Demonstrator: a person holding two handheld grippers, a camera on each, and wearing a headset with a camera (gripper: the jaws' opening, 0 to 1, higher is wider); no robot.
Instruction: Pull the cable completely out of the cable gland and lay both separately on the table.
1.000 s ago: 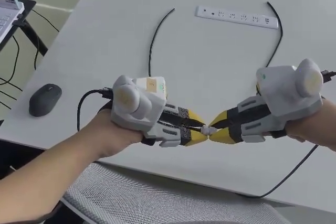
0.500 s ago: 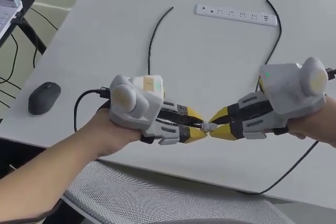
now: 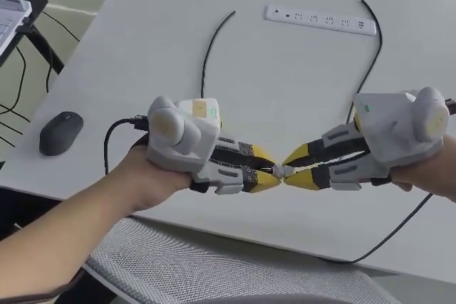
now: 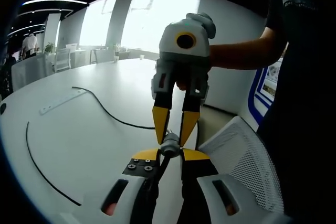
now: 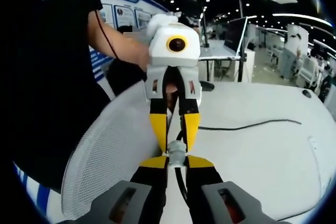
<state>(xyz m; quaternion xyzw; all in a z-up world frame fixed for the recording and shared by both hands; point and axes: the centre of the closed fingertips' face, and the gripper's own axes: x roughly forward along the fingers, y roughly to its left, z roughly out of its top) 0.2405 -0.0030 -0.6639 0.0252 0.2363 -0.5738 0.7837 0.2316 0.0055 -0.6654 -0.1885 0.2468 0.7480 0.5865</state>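
- White and smooth, the counter [image 3: 142,48] takes up most of the head view. Its near edge crosses at 6 o'clock, above a grey mesh chair [image 3: 214,268].
- Over this near edge the two tongs meet tip to tip in the air. The left tongs [image 3: 272,171] come in from 9 o'clock and the right tongs [image 3: 291,170] from 3 o'clock.
- The small pale cable gland [image 3: 283,171] sits between the tips, lifted off the counter. The right tongs are clenched on it.
- The left tongs are clenched on the black cable [image 3: 206,55] just beside the gland, as far as I can tell. The cable is not yet out of the gland.
- The long rest of the cable lies on the counter. It runs from behind the left tongs toward 12 o'clock, to a free end.
- A white power strip [image 3: 320,23] lies at 1 o'clock, well apart from the tongs. Its black cord [image 3: 372,51] curves down the 3 o'clock side.
- A dark mouse [image 3: 60,133] rests on the counter at 9 o'clock, near the edge. A laptop [image 3: 8,1] stands beyond the counter at 10 o'clock.
- The left gripper view shows wide bright windows [image 4: 152,19] at 12 o'clock behind the counter.
- The right gripper view shows an open office, with blue-and-white posters [image 5: 123,14] at 11 o'clock and a dark monitor [image 5: 236,35] at 1 o'clock.
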